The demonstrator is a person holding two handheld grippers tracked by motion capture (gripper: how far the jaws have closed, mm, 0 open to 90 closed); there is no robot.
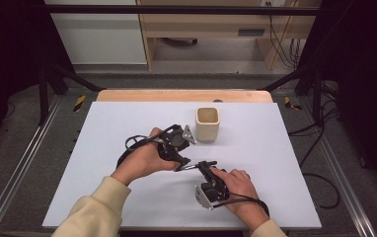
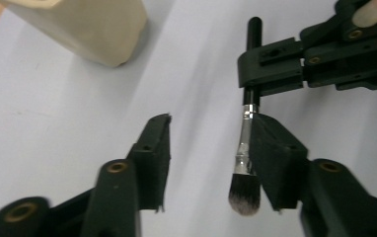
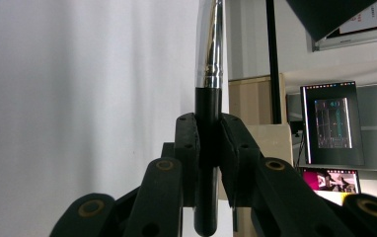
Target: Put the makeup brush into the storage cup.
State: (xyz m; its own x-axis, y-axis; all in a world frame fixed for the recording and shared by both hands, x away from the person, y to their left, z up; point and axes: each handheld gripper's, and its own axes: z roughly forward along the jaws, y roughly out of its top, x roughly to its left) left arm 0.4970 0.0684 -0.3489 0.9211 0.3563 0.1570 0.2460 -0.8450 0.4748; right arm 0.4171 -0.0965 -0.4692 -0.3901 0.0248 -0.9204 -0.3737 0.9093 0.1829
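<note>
We see a makeup brush (image 2: 245,148) passing between two grippers above the white table (image 1: 102,148), a little nearer the person than the cream cup (image 1: 207,123), which stands upright on the table. The right gripper (image 1: 207,165) is clenched on the brush's black handle, the jaws pressing it from both sides in the right gripper view, with the silver ferrule running on beyond them. The left gripper (image 1: 182,159) is released: its jaws stand apart, the brush lying against one jaw while a clear gap separates it from the other. The dark bristle head points toward the left gripper's body. The left gripper sits between the cup and the right gripper
</note>
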